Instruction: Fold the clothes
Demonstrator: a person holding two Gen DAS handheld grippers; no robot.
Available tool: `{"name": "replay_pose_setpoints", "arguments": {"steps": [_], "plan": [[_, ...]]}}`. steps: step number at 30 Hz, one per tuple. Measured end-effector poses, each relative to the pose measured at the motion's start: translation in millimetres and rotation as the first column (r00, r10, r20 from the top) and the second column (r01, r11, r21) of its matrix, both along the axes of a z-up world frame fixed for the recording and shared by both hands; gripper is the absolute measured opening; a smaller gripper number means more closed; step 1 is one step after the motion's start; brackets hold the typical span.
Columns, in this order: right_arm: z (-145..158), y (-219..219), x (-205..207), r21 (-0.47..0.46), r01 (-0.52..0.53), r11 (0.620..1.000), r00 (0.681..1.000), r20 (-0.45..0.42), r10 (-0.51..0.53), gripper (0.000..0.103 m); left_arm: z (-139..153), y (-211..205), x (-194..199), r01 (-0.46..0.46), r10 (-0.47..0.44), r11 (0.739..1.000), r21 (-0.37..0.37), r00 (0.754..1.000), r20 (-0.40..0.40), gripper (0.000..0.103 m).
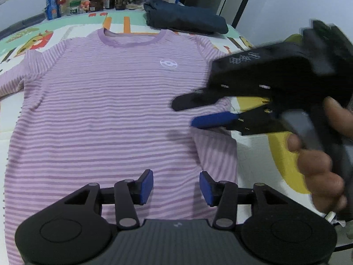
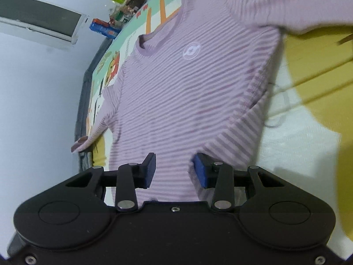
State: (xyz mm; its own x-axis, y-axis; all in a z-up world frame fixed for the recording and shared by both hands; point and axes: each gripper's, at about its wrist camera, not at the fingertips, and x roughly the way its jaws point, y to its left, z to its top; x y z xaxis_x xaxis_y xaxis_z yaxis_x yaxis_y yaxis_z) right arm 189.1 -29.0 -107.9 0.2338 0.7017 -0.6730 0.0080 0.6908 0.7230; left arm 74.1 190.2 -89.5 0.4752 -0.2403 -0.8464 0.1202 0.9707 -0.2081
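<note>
A lilac striped T-shirt (image 1: 106, 110) lies flat, front up, on the patterned mat, collar at the far end and a white round logo (image 1: 168, 64) on the chest. My left gripper (image 1: 176, 186) hovers open over the shirt's lower hem, nothing between its blue pads. My right gripper (image 1: 184, 112), held by a hand (image 1: 320, 161), comes in from the right over the shirt's right side, its fingers apart. In the right wrist view the same shirt (image 2: 187, 92) fills the frame, tilted, and the right gripper (image 2: 174, 169) stands open above the lower hem area.
A folded dark blue garment (image 1: 185, 17) lies beyond the collar. Bottles, jars and boxes (image 1: 94, 0) crowd the far edge. The colourful play mat (image 1: 33, 39) covers the surface. A yellow patch (image 2: 313, 70) of the mat lies right of the shirt. A wall air conditioner (image 2: 39, 19) shows at left.
</note>
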Motion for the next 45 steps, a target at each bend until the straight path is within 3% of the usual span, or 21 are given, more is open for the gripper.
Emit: {"name": "replay_pose_setpoints", "arguments": {"steps": [4,8,16,19,22,27,30,32,35,41,45], "plan": [[-15,26,16,0.009,-0.012,1.0,0.999,-0.038,0.012,0.038,-14,-7,8,0.018,-0.017,0.999,0.027,0.999,-0.041,0.051],[-5,32,12,0.005,-0.022,1.0,1.0,-0.007,0.022,0.038,-20,-13,14,0.018,-0.015,0.997,0.069,0.999,-0.051,0.051],[32,-42,-32,-0.044,0.114,0.993,0.99,0.086,-0.11,0.043,-21,-20,15,0.052,-0.046,0.992,0.113,0.998,-0.05,0.053],[23,-62,-48,-0.049,0.134,0.99,0.989,0.061,-0.131,0.043,-22,-20,15,0.051,-0.046,0.992,0.115,0.998,-0.052,0.053],[6,-66,-59,-0.032,0.14,0.99,0.99,0.035,-0.139,0.051,-20,-23,13,0.052,-0.045,0.991,0.12,0.998,-0.054,0.054],[-16,-62,-69,-0.01,0.133,0.991,0.991,0.003,-0.133,0.051,-20,-23,13,0.052,-0.046,0.991,0.124,0.997,-0.055,0.056],[-22,-47,-68,-0.028,0.11,0.994,0.994,0.0,-0.11,0.051,-16,-18,11,0.044,-0.038,0.995,0.091,0.997,-0.071,0.055],[-22,-38,-68,-0.055,0.094,0.994,0.996,-0.003,-0.094,0.04,-12,-12,7,0.042,-0.037,0.997,0.063,0.996,-0.076,0.055],[-14,-33,-72,-0.014,0.1,0.995,0.995,-0.013,-0.101,0.025,-5,-4,-5,0.048,-0.046,0.998,0.044,0.997,-0.059,0.055],[0,-17,-59,0.094,0.099,0.991,0.995,-0.038,-0.096,0.024,6,19,-19,0.053,-0.054,0.998,-0.04,0.998,-0.03,0.055],[-3,6,-39,0.115,0.091,0.989,0.994,-0.075,-0.082,0.025,15,42,-24,0.015,-0.016,0.997,-0.077,1.0,-0.011,0.055]]}}
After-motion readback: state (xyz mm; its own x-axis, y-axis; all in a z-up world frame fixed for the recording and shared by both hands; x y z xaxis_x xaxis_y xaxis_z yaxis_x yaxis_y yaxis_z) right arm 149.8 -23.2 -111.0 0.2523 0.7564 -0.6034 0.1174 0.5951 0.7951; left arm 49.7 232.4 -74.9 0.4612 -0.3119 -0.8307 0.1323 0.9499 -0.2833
